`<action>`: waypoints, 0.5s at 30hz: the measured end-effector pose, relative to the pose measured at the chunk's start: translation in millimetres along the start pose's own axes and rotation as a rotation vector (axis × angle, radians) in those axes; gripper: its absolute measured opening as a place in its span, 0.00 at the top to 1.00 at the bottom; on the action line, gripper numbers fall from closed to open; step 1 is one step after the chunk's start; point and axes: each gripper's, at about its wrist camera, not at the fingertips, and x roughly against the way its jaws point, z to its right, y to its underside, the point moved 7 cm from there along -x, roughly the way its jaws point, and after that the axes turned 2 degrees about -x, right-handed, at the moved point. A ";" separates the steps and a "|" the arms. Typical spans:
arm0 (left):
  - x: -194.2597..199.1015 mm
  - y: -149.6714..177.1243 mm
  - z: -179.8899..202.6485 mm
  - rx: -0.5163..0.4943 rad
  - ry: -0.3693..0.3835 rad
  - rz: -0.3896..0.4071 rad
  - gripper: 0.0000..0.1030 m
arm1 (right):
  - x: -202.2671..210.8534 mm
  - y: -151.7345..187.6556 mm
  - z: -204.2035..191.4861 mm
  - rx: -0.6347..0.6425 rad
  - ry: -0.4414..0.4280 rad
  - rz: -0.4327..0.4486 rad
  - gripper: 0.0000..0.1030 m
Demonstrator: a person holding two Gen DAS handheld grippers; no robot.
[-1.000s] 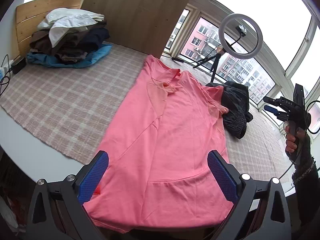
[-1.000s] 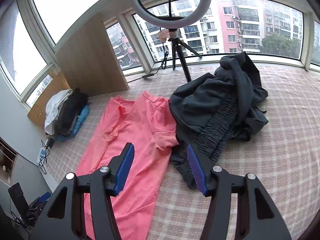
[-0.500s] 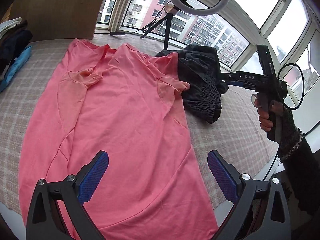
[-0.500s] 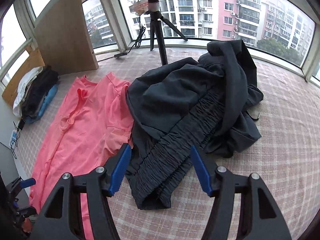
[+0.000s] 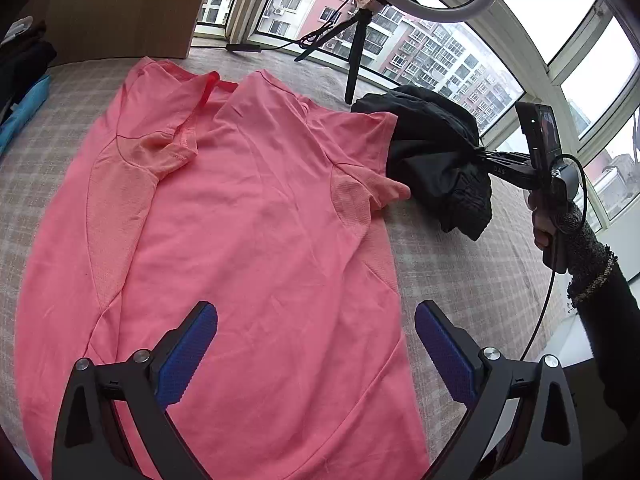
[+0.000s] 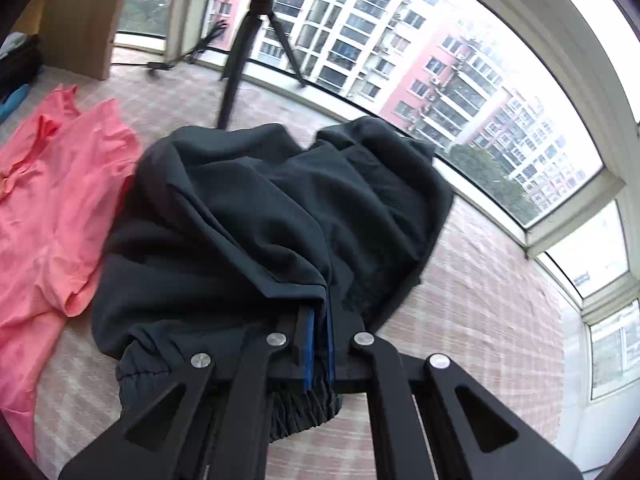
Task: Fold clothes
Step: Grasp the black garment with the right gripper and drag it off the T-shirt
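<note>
1. Setting: a glazed bay with tall windows looking onto pink and white apartment blocks; a beige checked woven cover (image 5: pixel 460 280) spreads over the work surface.
2. Right gripper (image 6: pixel 318 316): blue pads drawn almost together, clamped on a fold of the crumpled black garment with an elasticated gathered hem (image 6: pixel 260 220). The cloth drapes over and hides the fingertips.
3. In the left wrist view the same right gripper (image 5: pixel 486 156) reaches into the black garment (image 5: pixel 436 160) from the right; the person's hand (image 5: pixel 546 220), in a dark knitted sleeve (image 5: pixel 588 264), grips its handle. A black cable (image 5: pixel 544 312) hangs from the handle.
4. Left gripper (image 5: pixel 316 344): blue pads spread wide, holding nothing, above the lower part of the coral-pink short-sleeved T-shirt (image 5: pixel 240 240).
5. The pink T-shirt lies flat on the checked cover, neck end toward the windows, hem end nearest the left gripper. Its right-hand sleeve touches the black garment.
6. The black garment lies on the cover just right of the T-shirt; its gathered hem is nearest the right wrist camera.
7. Beyond: a white ring light on a black tripod (image 5: pixel 354 64) stands by the window, behind the black garment.
8. Far left: a light wooden panel (image 5: pixel 124 4) and the edge of a clothes pile with a blue item (image 5: pixel 20 108).
</note>
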 end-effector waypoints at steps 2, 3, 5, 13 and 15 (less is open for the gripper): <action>-8.2 -7.6 6.1 -0.021 0.017 -0.004 0.03 | -2.1 3.1 50.6 -0.056 0.148 -0.026 0.96; -13.3 -10.7 10.0 -0.037 0.021 -0.005 0.03 | -2.6 4.9 75.7 -0.084 0.222 -0.038 0.96; -22.8 -16.8 18.2 -0.074 0.023 -0.007 0.04 | -2.4 8.8 125.7 -0.140 0.370 -0.064 0.95; -33.4 -21.8 27.3 -0.142 0.005 -0.005 0.05 | 81.1 -16.6 65.3 -0.190 -0.175 0.174 0.63; -29.5 -18.8 21.4 -0.121 -0.002 -0.014 0.05 | 73.7 -34.4 3.6 -0.114 -0.331 0.147 0.63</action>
